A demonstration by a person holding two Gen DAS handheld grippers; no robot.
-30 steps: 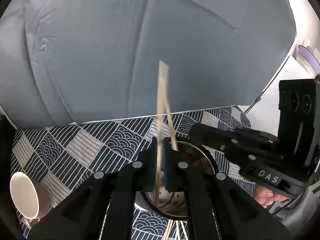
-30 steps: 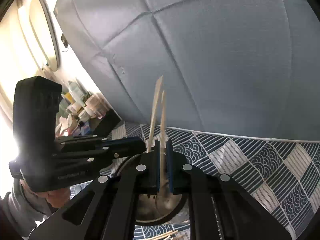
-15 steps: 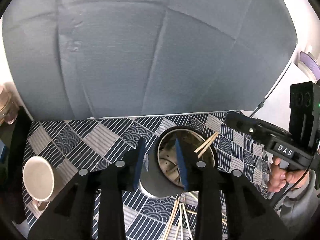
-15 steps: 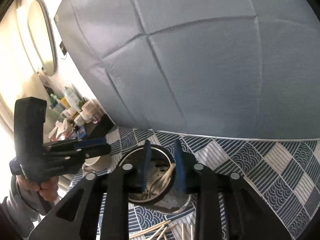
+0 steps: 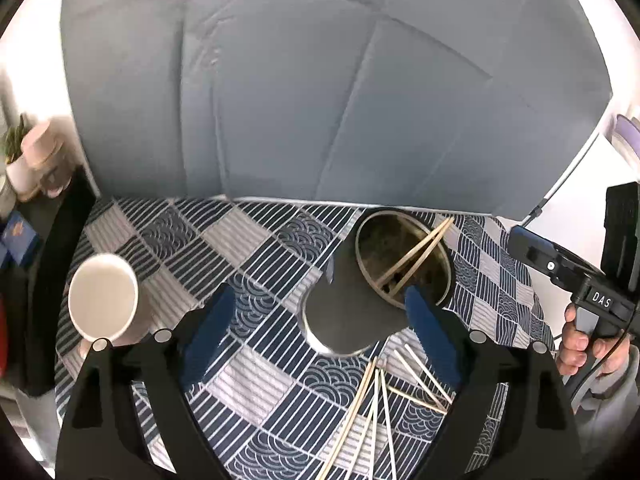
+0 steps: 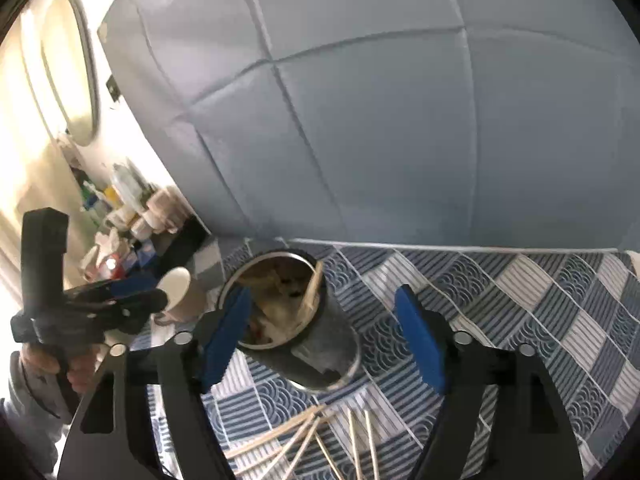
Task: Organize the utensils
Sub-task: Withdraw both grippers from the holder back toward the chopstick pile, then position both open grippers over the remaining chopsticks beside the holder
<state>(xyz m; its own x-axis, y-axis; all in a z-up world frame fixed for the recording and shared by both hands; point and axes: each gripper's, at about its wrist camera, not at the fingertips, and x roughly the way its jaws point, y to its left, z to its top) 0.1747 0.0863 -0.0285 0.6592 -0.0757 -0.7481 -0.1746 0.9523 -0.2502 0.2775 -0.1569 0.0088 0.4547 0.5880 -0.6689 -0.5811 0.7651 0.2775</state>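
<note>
A dark metal holder cup stands on the patterned tablecloth, with wooden chopsticks leaning inside it. Several loose chopsticks lie on the cloth in front of it. My left gripper is open and empty, raised above the cloth just left of the cup. My right gripper is open and empty, its jaws either side of the cup, with chopsticks inside and loose chopsticks below. The other gripper shows at the right in the left wrist view and at the left in the right wrist view.
A white mug stands on the cloth at the left; it also shows in the right wrist view. A grey padded backrest rises behind the table. A cluttered shelf and dark ledge lie to the left.
Both grippers were shut on chopsticks held upright over the cup; they opened, the chopsticks dropped into the cup, and both grippers drew back and opened wider.
</note>
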